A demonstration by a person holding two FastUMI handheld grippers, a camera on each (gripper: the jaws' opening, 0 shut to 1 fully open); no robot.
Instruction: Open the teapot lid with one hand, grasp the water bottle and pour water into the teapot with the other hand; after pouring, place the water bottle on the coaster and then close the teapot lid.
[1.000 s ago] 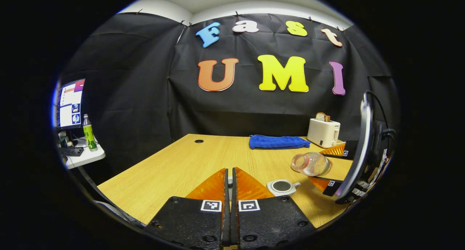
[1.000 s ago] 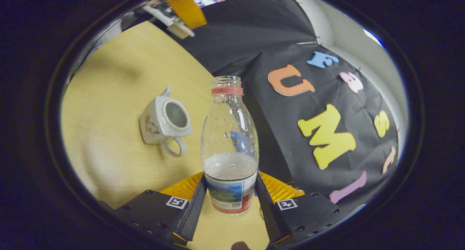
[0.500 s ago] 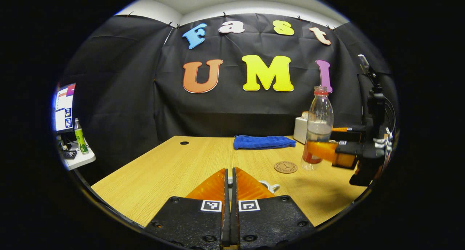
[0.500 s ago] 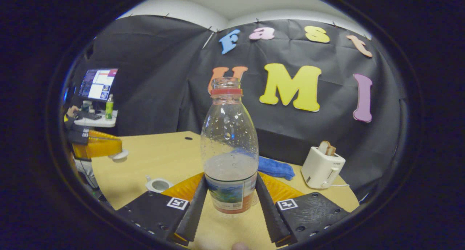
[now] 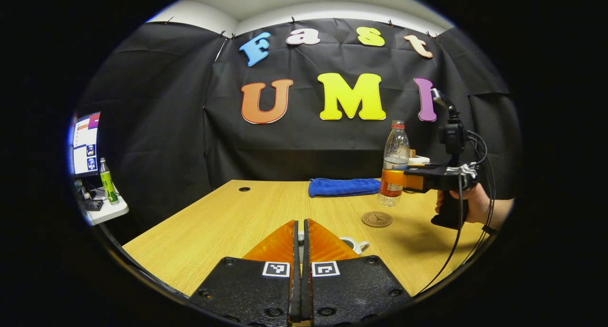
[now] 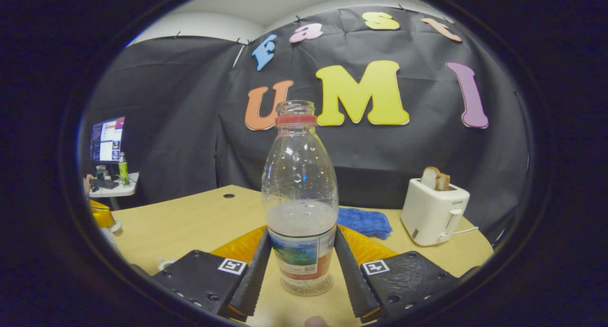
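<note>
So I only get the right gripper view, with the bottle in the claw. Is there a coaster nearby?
Observer: Yes. The left gripper view shows a round coaster on the table; the bottle isn't on it yet.
Operator: Where's the teapot?
Observer: Its handle peeks out just beyond the left claw; that's the teapot.
Operator: What's that claw doing?
Observer: It's closed, with what looks like the lid pinched by its knob.

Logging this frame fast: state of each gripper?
Left gripper: shut, likely on the lid, which is hidden.
Right gripper: shut on the bottle.
</note>
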